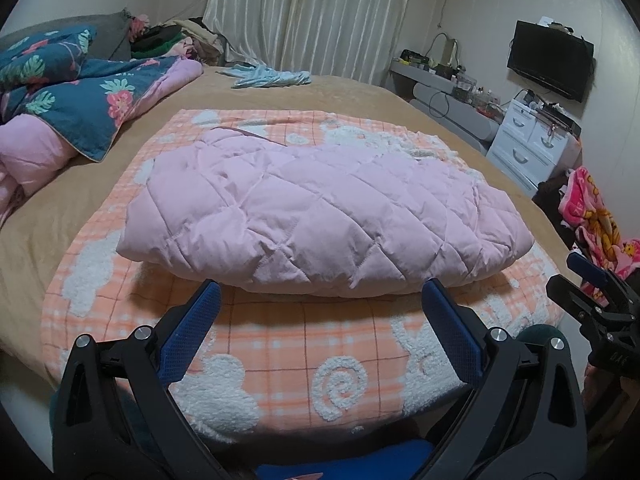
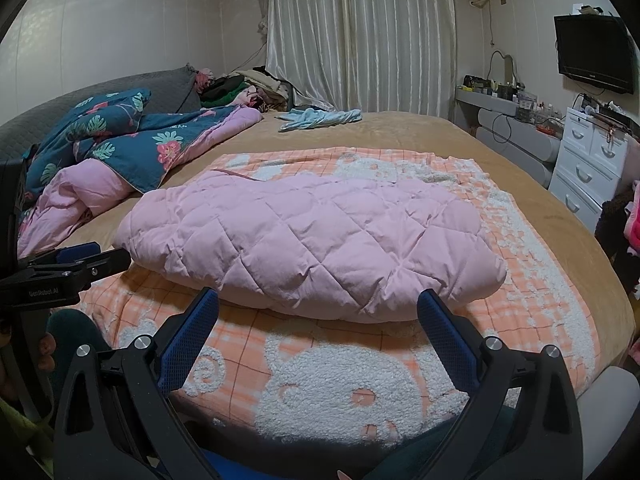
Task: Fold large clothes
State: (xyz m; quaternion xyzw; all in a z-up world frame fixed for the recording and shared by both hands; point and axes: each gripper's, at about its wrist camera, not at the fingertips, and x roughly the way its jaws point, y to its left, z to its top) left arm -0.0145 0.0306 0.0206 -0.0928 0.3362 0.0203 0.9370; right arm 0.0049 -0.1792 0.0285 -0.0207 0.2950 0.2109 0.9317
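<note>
Your left hand-held gripper (image 1: 320,300) and right hand-held gripper (image 2: 318,310) both gape empty just short of the folded pink quilted jacket (image 1: 320,208), which lies on the orange plaid blanket (image 1: 280,360) across the bed (image 1: 60,208).

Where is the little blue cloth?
In both views the blue cloth lies far back on the bed, before the curtains, beyond the pink jacket.

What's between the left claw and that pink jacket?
Only a strip of the orange blanket; nothing else separates the left gripper from the jacket, as the left wrist view shows.
</note>
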